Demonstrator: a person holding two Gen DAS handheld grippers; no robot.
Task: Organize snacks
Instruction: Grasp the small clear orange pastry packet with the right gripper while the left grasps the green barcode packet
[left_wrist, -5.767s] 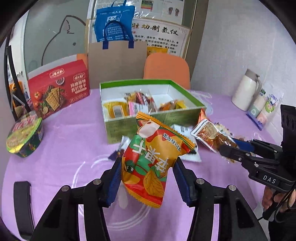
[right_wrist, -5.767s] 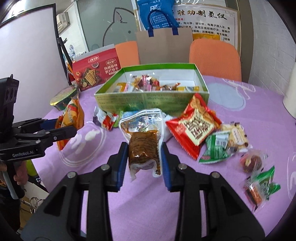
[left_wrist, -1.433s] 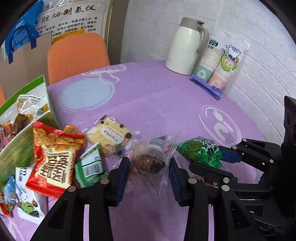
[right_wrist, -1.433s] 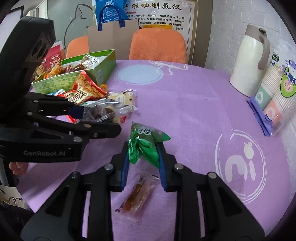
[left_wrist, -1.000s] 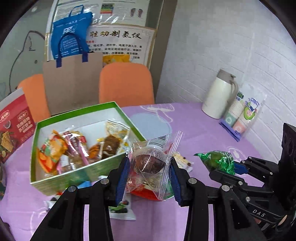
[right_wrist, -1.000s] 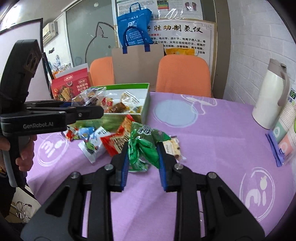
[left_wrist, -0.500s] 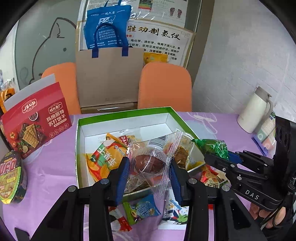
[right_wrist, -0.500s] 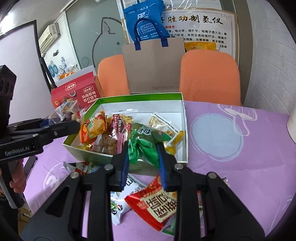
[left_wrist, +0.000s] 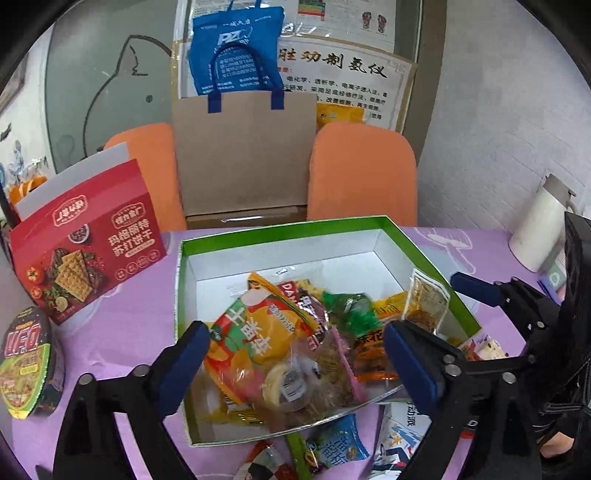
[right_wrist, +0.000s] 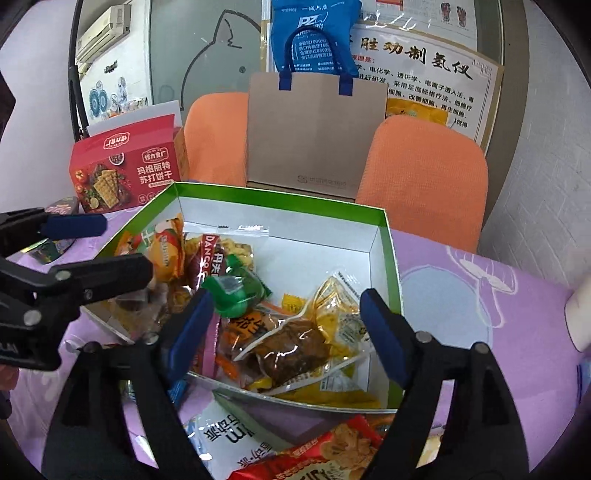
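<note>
The green box (left_wrist: 424, 254), white inside and open on top, sits on the purple worktop (left_wrist: 140, 314) and holds a heap of snack packets. A clear-wrapped brown cake (left_wrist: 295, 384) lies at the near edge of the heap, right between the left gripper (left_wrist: 295, 365) fingers, whose jaws are opening and no longer press on it. A green packet (right_wrist: 236, 288) rests on the heap's middle, beside the right gripper (right_wrist: 284, 328), whose jaws are also opening with nothing clamped; below them lies a brown snack in a clear and yellow wrapper (right_wrist: 291, 354). An orange and green bag (left_wrist: 258, 332) fills the box's left part.

Only the left wrist view shows the round noodle bowl (left_wrist: 26, 373) left of the box, the white thermos (left_wrist: 539, 225) to its right, and blue packets (left_wrist: 336, 443) in front of its near wall. Only the right wrist view shows a red crisp bag (right_wrist: 325, 454) and a white packet (right_wrist: 225, 435) in front of the box. Both views show the red cracker carton (right_wrist: 129, 173) behind the box's left corner, two orange chairs (right_wrist: 424, 166) and a brown paper bag (right_wrist: 314, 125) behind it
</note>
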